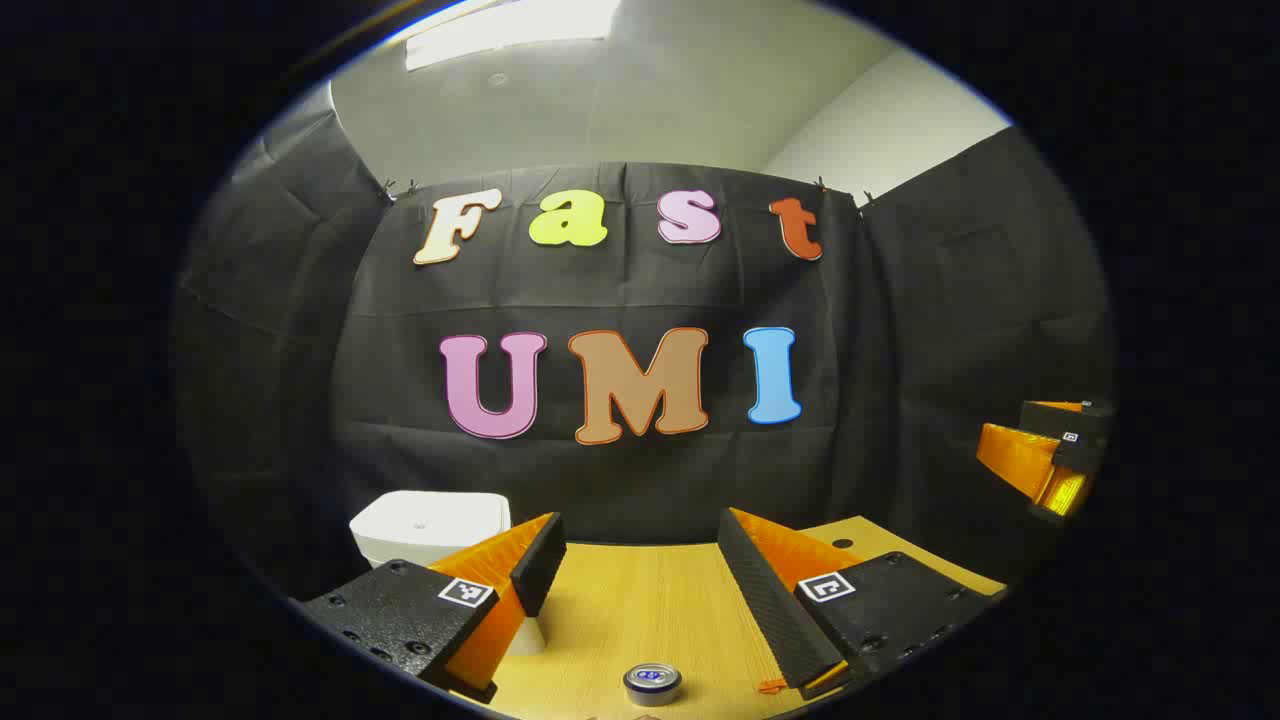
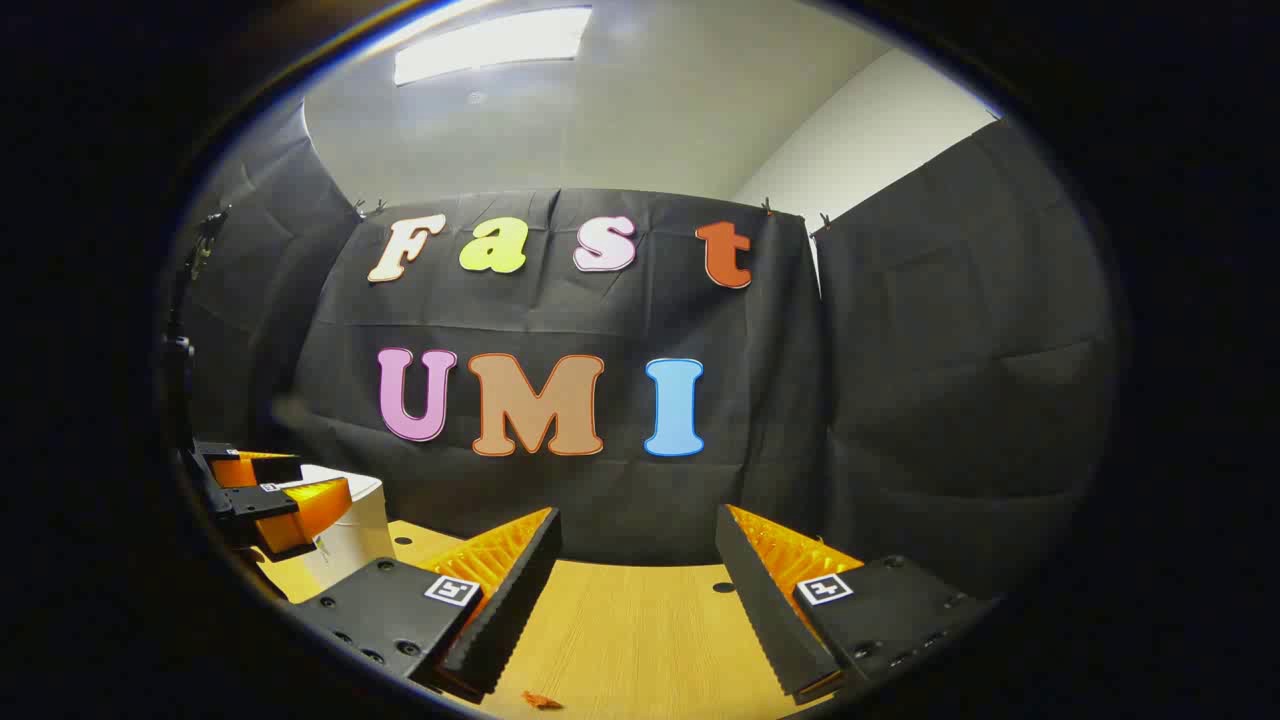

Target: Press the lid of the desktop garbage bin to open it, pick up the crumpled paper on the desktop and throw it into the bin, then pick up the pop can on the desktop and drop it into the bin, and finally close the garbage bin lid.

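Bin first: we see the white plastic lidded garbage bin (image 1: 428,525) at left, lid down, then our left gripper (image 1: 640,580) spread apart above the silver-topped pop can (image 1: 652,683) on the wooden desktop (image 1: 640,610); our right gripper (image 2: 635,590) also gapes, empty.

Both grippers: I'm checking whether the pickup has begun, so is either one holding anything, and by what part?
Nothing is held. The left gripper and right gripper are open with nothing between their fingers.

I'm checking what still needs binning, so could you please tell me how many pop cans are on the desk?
1: the pop can stands upright between the left gripper's fingers' line, near the desk's front edge. Others may be hidden.
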The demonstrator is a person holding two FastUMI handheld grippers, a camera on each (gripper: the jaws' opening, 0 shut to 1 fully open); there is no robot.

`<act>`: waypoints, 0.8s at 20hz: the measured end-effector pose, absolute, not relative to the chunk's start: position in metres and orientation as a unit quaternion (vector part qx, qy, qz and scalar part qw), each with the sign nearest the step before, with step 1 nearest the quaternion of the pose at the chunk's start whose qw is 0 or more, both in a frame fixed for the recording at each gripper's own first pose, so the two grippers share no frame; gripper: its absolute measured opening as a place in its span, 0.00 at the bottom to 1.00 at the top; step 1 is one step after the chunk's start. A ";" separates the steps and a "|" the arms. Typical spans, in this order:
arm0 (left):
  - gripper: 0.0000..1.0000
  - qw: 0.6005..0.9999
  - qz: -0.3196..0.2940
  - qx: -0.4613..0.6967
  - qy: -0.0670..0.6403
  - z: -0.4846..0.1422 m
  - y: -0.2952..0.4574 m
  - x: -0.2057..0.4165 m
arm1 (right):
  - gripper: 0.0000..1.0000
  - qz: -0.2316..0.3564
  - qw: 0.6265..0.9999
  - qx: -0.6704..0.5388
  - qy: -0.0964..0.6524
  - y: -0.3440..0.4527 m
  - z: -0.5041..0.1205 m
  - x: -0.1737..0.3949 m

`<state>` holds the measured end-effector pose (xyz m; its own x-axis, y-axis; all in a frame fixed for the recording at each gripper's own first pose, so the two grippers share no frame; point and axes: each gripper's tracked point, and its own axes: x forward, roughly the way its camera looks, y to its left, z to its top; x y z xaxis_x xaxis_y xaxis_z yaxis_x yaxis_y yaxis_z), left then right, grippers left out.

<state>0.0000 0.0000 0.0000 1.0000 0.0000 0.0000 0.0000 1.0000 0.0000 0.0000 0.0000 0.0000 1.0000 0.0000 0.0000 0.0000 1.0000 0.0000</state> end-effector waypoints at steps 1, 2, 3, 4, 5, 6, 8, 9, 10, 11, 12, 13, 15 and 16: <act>0.94 1.000 0.000 0.000 0.000 0.000 0.000 0.000 | 0.99 0.001 1.000 0.001 0.000 0.000 0.000 -0.001; 0.94 1.000 0.000 -0.001 0.001 0.000 -0.001 -0.001 | 0.99 0.003 1.000 0.004 -0.003 0.001 0.001 -0.001; 0.94 1.000 0.000 -0.001 0.001 -0.001 -0.001 0.000 | 0.99 0.004 1.000 0.004 -0.005 0.001 0.002 -0.001; 0.94 1.000 0.000 -0.001 0.001 -0.001 -0.002 0.000 | 0.99 0.004 1.000 0.003 -0.008 0.002 0.003 -0.001; 0.94 1.000 0.001 -0.001 0.001 -0.002 -0.001 -0.001 | 0.99 0.004 1.000 0.002 -0.008 0.001 0.003 -0.001; 0.99 1.000 0.002 -0.001 0.002 -0.002 -0.002 -0.001 | 0.99 0.005 1.000 0.001 -0.007 0.002 0.002 0.000; 0.94 1.000 0.004 -0.003 0.002 -0.002 -0.001 -0.001 | 0.99 0.007 1.000 0.002 -0.004 0.002 0.000 0.001; 0.99 1.000 0.005 -0.003 0.002 -0.003 -0.001 -0.001 | 0.99 0.007 1.000 0.003 -0.003 0.002 0.001 0.002; 0.94 1.000 0.006 -0.003 0.002 -0.003 -0.001 -0.001 | 0.99 0.007 1.000 0.003 -0.003 0.001 0.001 0.001; 0.99 1.000 0.006 -0.003 0.002 -0.003 -0.001 -0.001 | 0.99 0.007 1.000 0.003 -0.003 0.001 0.001 0.001; 0.94 1.000 0.007 -0.003 0.002 -0.003 -0.001 -0.001 | 0.99 0.006 1.000 0.003 -0.002 0.001 0.000 0.001; 0.94 1.000 0.008 -0.003 0.002 -0.004 0.000 -0.001 | 0.99 0.007 1.000 0.003 -0.003 0.001 0.000 0.002; 0.94 1.000 0.008 -0.004 0.002 -0.004 -0.001 -0.001 | 0.99 0.007 1.000 0.002 -0.001 0.001 -0.001 0.003; 0.99 1.000 0.008 -0.003 0.002 -0.003 0.000 -0.001 | 0.99 0.007 1.000 0.002 0.000 0.002 -0.001 0.003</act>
<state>-0.0007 -0.0002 -0.0032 0.9999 0.0167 -0.0037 -0.0167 0.9998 -0.0065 0.0028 0.0016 -0.0010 0.9999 0.0144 0.0010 -0.0144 0.9999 0.0030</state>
